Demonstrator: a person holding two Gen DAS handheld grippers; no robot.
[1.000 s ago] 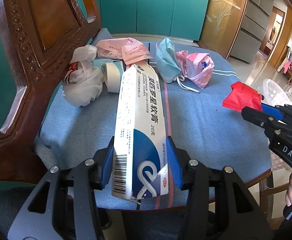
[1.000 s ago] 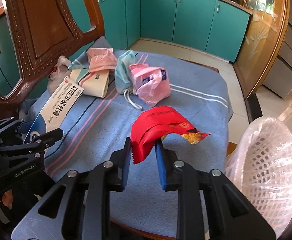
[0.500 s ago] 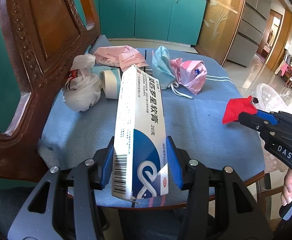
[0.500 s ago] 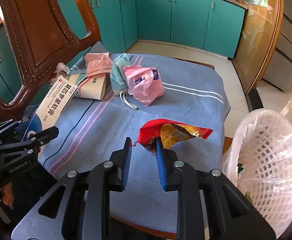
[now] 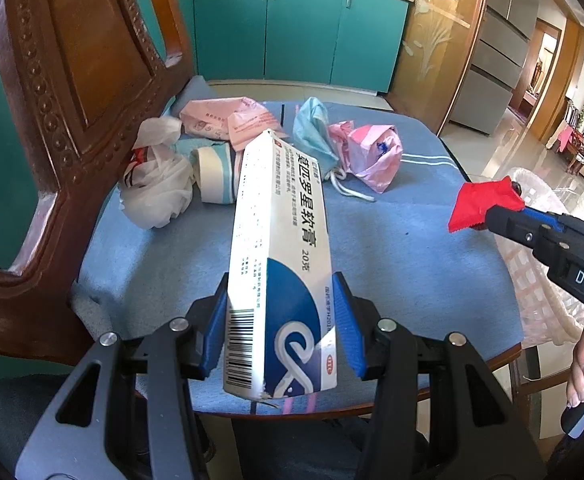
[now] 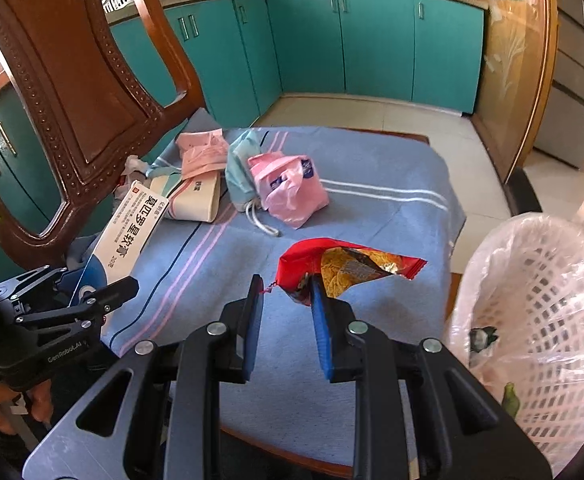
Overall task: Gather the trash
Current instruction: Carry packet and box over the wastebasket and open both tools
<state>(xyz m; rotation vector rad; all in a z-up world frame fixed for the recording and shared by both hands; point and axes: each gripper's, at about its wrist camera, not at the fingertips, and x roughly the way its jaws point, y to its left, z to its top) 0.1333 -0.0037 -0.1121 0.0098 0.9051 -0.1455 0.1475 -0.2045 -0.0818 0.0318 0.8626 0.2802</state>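
My left gripper is shut on a long white and blue ointment box, held up over the near edge of the blue cloth. It also shows in the right wrist view. My right gripper holds a red snack wrapper by its near corner at the right fingertip, above the cloth; the jaws stand a little apart. The wrapper also shows in the left wrist view. A white basket lined with a pink bag stands to the right, below the table edge.
On the blue cloth lie a white plastic bag, a paper cup, pink wrappers, a blue face mask and a pink bag. A carved wooden chair back rises at the left.
Both grippers have lifted and pulled back from the table. The red wrapper has swung right toward the basket and hangs open. The right jaws have spread a little.
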